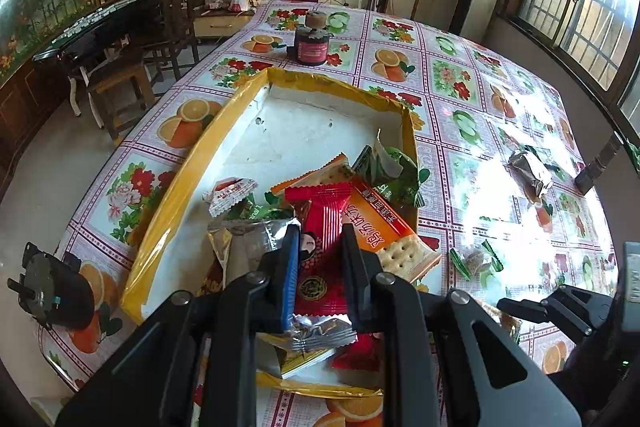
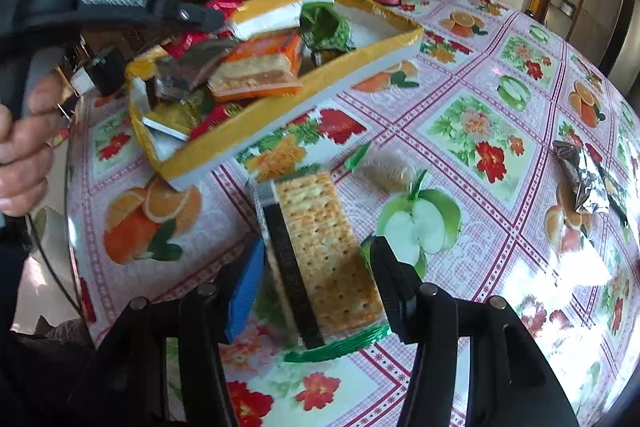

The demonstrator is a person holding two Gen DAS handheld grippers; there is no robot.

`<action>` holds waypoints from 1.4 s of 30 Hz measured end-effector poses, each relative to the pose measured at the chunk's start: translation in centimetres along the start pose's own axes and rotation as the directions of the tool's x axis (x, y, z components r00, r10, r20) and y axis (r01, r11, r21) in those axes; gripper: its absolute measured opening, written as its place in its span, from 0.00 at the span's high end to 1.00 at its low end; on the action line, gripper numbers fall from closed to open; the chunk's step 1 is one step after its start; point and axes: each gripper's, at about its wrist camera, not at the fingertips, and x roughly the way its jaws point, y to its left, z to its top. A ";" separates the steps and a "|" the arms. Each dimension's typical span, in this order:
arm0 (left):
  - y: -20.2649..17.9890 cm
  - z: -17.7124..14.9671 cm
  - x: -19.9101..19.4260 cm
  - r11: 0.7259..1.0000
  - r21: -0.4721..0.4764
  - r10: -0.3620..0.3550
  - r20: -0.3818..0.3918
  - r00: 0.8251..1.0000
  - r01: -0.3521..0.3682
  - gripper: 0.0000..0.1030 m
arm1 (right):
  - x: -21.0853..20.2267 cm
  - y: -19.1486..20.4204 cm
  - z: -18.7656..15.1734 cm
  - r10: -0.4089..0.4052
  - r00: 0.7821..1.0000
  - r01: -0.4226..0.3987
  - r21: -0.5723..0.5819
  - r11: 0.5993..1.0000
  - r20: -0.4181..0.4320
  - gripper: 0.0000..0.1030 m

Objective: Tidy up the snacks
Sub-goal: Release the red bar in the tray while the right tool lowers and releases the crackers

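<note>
A shallow white box with a yellow taped rim (image 1: 224, 123) lies on the table and holds several snack packets. My left gripper (image 1: 318, 233) is over its near end, fingers on either side of a red packet (image 1: 320, 255); whether they grip it is unclear. My right gripper (image 2: 316, 259) is right of the box (image 2: 280, 131), its fingers at both sides of a green-edged cracker packet (image 2: 324, 251). A small green-ended candy (image 2: 390, 169) and a foil packet (image 2: 582, 183) lie loose on the table.
A dark jar (image 1: 312, 45) stands beyond the box. The table has a fruit-and-flower cloth (image 1: 452, 87). A black device (image 1: 52, 287) sits at the table's left edge. Chairs and a dark side table stand at the left.
</note>
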 end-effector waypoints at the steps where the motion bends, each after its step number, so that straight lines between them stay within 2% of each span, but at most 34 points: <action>1: 0.1 0.0 -0.1 1.000 -0.001 0.001 0.001 1.000 -0.001 0.79 | -0.3 -0.2 -0.1 0.014 1.000 -0.014 0.009 1.000 0.018 0.52; 4: 0.8 -0.1 -0.2 1.000 -0.014 0.007 0.003 1.000 -0.007 0.79 | -1.1 -1.7 -0.4 0.102 0.993 -0.109 0.116 0.987 0.063 0.56; 8: 1.4 0.0 -0.1 0.999 -0.030 0.011 0.000 1.000 -0.011 0.79 | -2.4 -2.6 -0.5 0.149 0.979 -0.173 0.177 0.969 0.139 0.56; 15: 1.4 -0.2 0.0 1.000 -0.024 0.017 -0.003 1.000 -0.017 0.79 | -3.6 -3.0 1.9 0.230 0.940 -0.284 0.207 0.936 0.252 0.56; 22: 1.7 -0.2 -0.1 0.999 -0.024 0.026 0.002 1.000 -0.026 0.79 | -3.5 -1.9 5.1 0.259 0.918 -0.320 0.171 0.932 0.301 0.56; 29: 2.1 -0.2 -0.1 0.999 -0.023 0.033 0.003 0.999 -0.033 0.79 | -2.1 -1.7 8.0 0.312 0.898 -0.373 0.162 0.914 0.311 0.56; 42: 2.5 -0.3 1.2 0.998 -0.011 0.063 -0.016 0.998 -0.064 0.79 | 1.8 -2.8 11.8 0.310 0.902 -0.375 0.189 0.908 0.301 0.56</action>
